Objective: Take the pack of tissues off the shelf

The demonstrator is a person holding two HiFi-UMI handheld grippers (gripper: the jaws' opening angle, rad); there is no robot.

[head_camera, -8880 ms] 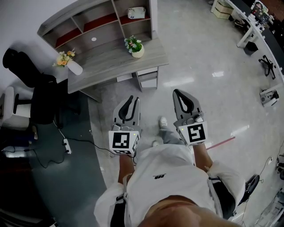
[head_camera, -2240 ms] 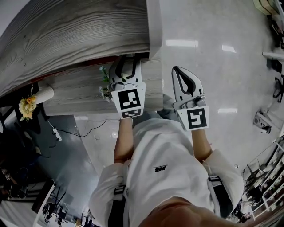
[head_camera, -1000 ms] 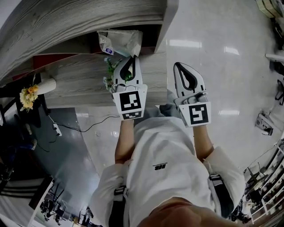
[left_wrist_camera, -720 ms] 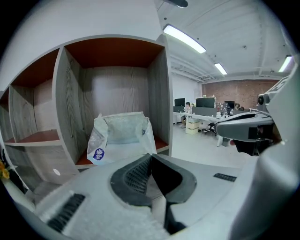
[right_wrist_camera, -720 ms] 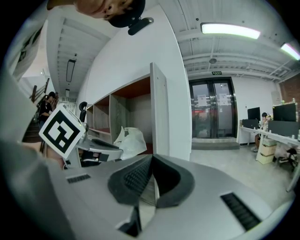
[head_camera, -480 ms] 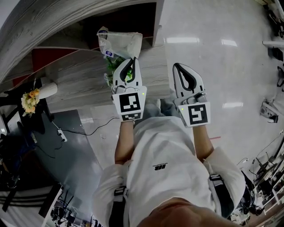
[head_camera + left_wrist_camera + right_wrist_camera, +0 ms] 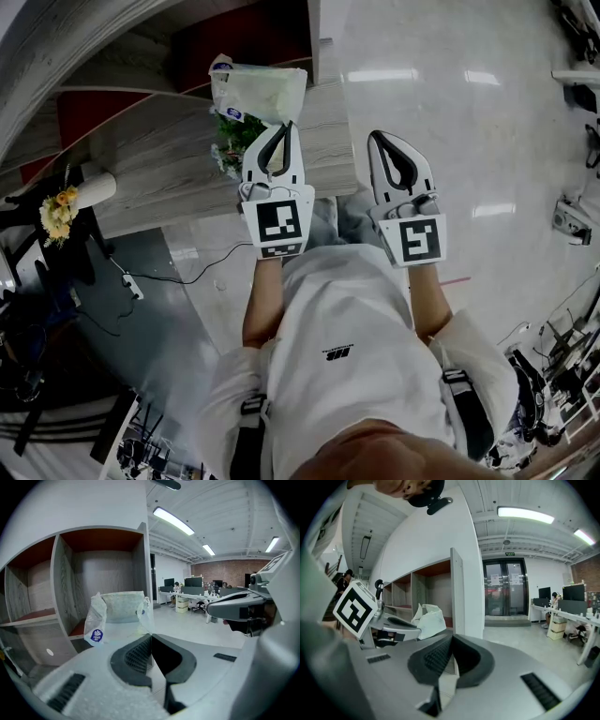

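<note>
The tissue pack point(image 7: 258, 91) is pinched, apparently by its wrapper, in the left gripper point(image 7: 280, 128) to clear the shelf point(image 7: 56, 47); the right gripper point(image 7: 379, 140) is closed, empty.

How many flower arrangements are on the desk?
2: a white vase of yellow flowers at the left end of the desk, and a green plant partly hidden behind the left gripper. Others may be hidden.

The left gripper point(image 7: 284, 127) and right gripper point(image 7: 374, 136) each have a light grey moulded shell, black ribbed pads point(image 7: 136, 656) and a cube point(image 7: 281, 225) bearing black-and-white square markers. The person wears a white short-sleeved shirt point(image 7: 337, 305) with a small dark logo point(image 7: 338, 354). Dark buckled straps point(image 7: 246, 412) run at both sides.
</note>
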